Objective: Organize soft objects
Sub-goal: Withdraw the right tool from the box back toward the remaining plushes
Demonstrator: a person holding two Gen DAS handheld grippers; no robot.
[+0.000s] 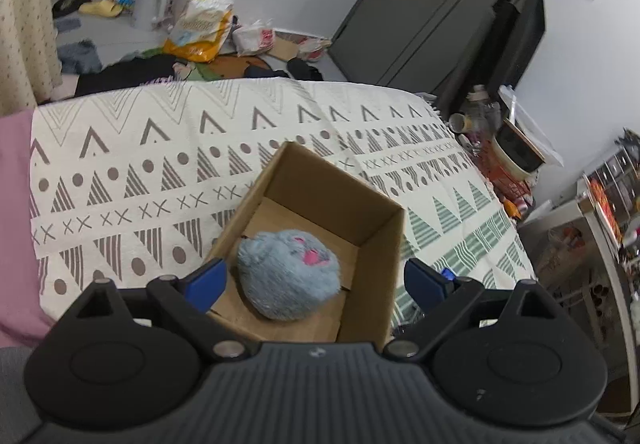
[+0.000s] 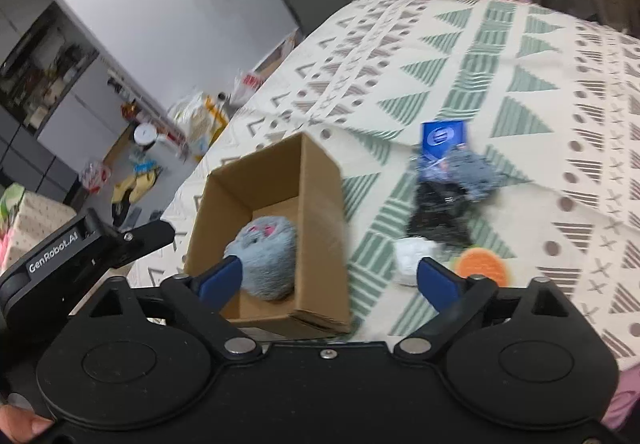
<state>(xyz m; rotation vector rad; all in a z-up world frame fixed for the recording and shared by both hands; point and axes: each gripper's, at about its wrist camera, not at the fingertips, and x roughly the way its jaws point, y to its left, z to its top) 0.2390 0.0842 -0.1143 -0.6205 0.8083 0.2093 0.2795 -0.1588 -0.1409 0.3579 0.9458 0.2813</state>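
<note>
Right now your left gripper [image 1: 316, 280] stands wide and empty, its blue fingers [image 1: 208, 280] straddling the cardboard box [image 1: 372, 228] at the lower centre of the left wrist view; between them, on the box floor, sits the grey plush toy [image 1: 286, 274] with its pink markings up; that one looks already stowed.

Your right gripper [image 2: 330, 282] is equally spread and holds nothing; in its view the box [image 2: 320, 180] and the plush [image 2: 264, 260] lie at lower left, close to its left finger; the motion blur there suggests you are swinging.

What matters for your next move, I judge, is the small heap at centre right of the right wrist view: a blue packet [image 2: 444, 138], a grey knitted piece [image 2: 474, 168], a dark fabric bundle [image 2: 438, 218], a white soft lump [image 2: 410, 258] and an orange round item [image 2: 484, 264]; it lies on the patterned cloth [image 2: 520, 64], just beside the box wall, ahead and slightly right of your right gripper; its long axis runs from upper frame to lower, roughly along your fingers; your right hand is plainly the nearer, since the left wrist view barely shows that heap; the white lump is closest to your right finger [image 2: 438, 286]; blur hides finer detail.
</note>
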